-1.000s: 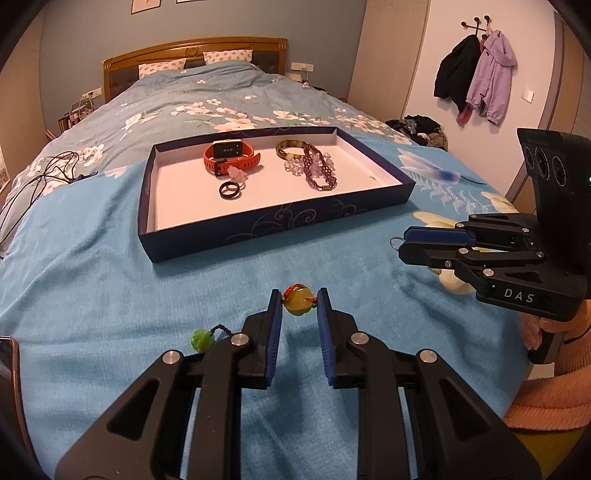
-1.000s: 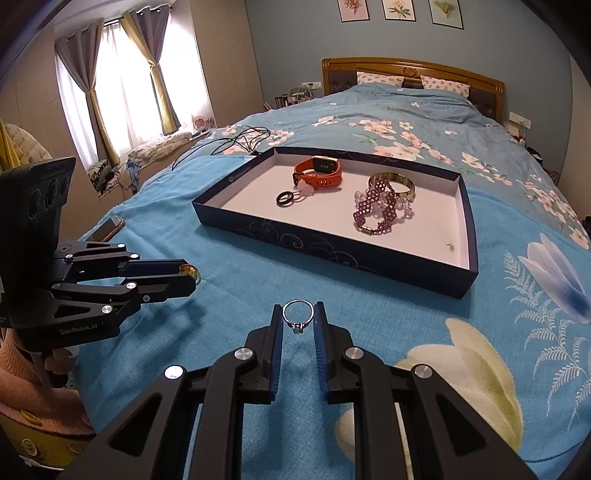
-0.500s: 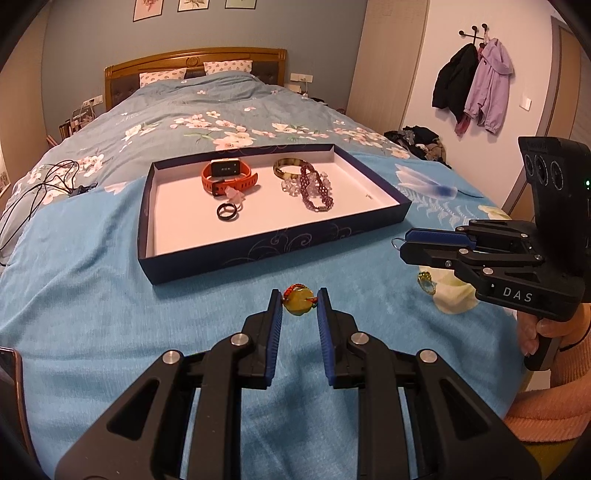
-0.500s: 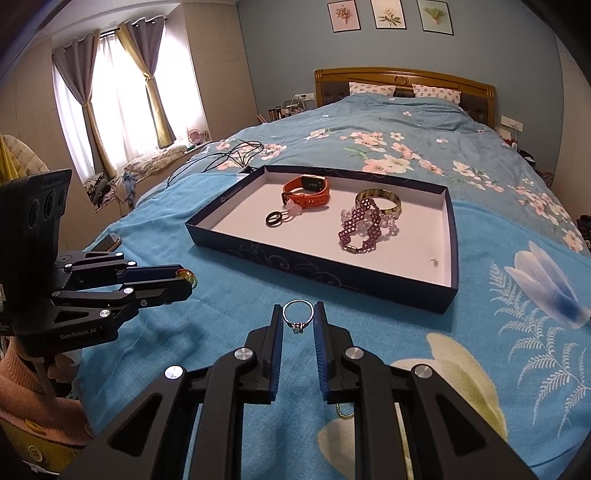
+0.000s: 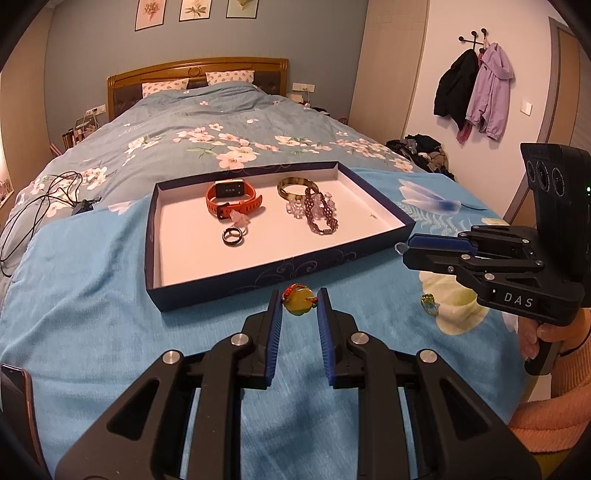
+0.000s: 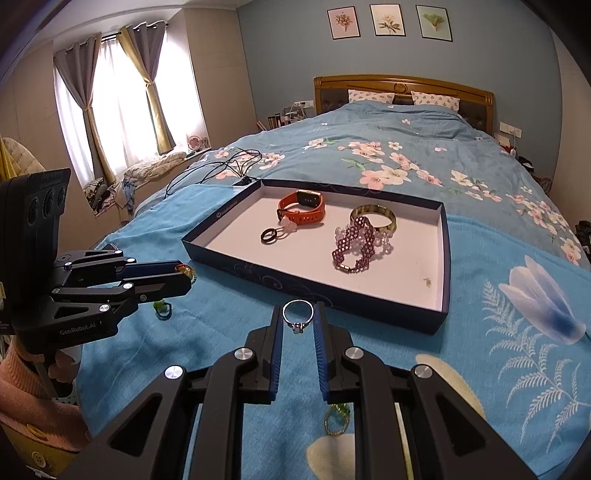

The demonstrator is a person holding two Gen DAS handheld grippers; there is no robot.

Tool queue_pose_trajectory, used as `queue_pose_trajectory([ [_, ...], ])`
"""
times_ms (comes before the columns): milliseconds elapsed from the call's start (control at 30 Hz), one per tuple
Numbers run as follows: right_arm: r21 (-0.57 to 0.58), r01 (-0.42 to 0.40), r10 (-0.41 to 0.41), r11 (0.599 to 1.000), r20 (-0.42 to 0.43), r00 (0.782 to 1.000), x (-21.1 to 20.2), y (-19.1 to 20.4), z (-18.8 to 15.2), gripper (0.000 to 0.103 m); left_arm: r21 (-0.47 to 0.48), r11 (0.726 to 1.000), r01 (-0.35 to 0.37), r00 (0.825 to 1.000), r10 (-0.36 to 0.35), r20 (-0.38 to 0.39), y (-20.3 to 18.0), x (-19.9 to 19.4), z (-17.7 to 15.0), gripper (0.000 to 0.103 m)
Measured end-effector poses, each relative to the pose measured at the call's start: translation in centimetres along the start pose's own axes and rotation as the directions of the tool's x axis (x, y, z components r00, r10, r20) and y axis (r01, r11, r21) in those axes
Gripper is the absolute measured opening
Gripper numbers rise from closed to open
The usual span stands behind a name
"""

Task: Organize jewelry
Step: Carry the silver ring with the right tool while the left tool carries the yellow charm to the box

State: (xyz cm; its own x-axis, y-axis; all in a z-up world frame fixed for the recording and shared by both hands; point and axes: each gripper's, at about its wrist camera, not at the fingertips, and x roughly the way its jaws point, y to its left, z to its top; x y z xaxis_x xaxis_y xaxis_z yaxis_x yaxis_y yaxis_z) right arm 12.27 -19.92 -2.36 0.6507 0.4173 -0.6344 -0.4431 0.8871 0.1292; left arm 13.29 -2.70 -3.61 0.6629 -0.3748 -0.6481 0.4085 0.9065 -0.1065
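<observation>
A bedroom with blue-grey walls, three framed flower prints point(image 6: 389, 21) and curtained windows point(image 6: 110, 99) holds a wide bed point(image 5: 192, 133) with a carved wooden headboard point(image 5: 195, 70). Its quilt is soft cotton printed with pale blossoms; a fuzzy turquoise blanket point(image 5: 81, 295) with big fern and tulip shapes covers the near end. Coats point(image 5: 474, 88) hang on a wall hook.

On the blanket sits a shallow rectangular tray point(image 5: 258, 275), dark navy card outside, plain white inside. It holds an orange rubbery watch point(image 5: 232, 197), a glossy olive bangle point(image 5: 297, 186), a purple beaded bracelet point(image 5: 319, 214), clear beads and a dark metal ring point(image 5: 232, 236).

The left gripper point(image 5: 298, 302), black with ribbed blue pads, is clamped on a rounded yellow glassy bead point(image 5: 298, 302) with red trim, held above the blanket just before the tray's near wall. The right gripper point(image 6: 297, 320) is pinched on a thin silver ring point(image 6: 297, 314) with a small stone, also just short of the tray. A small gold ring point(image 5: 428, 304) and a green-stoned ring point(image 6: 161, 308) lie loose on the blanket.
</observation>
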Motion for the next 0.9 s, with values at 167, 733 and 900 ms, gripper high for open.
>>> queue_pose_trajectory([
  [167, -0.009, 0.002, -0.002, 1.0, 0.012, 1.0, 0.1, 0.0, 0.7, 0.014, -0.003, 1.0, -0.003, 1.0, 0.003, 0.012, 0.1, -0.1, 0.5, 0.019],
  [733, -0.022, 0.013, -0.013, 1.0, 0.033, 0.999, 0.8, -0.8, 2.7, 0.014, -0.004, 0.999, -0.032, 0.999, 0.032, 0.036, 1.1, 0.7, 2.4, 0.019],
  [900, -0.019, 0.012, -0.011, 1.0, 0.026, 1.0, 1.4, -1.4, 3.3, 0.014, -0.005, 0.999, -0.039, 0.999, 0.039, 0.03, 1.5, 1.5, 3.2, 0.019],
])
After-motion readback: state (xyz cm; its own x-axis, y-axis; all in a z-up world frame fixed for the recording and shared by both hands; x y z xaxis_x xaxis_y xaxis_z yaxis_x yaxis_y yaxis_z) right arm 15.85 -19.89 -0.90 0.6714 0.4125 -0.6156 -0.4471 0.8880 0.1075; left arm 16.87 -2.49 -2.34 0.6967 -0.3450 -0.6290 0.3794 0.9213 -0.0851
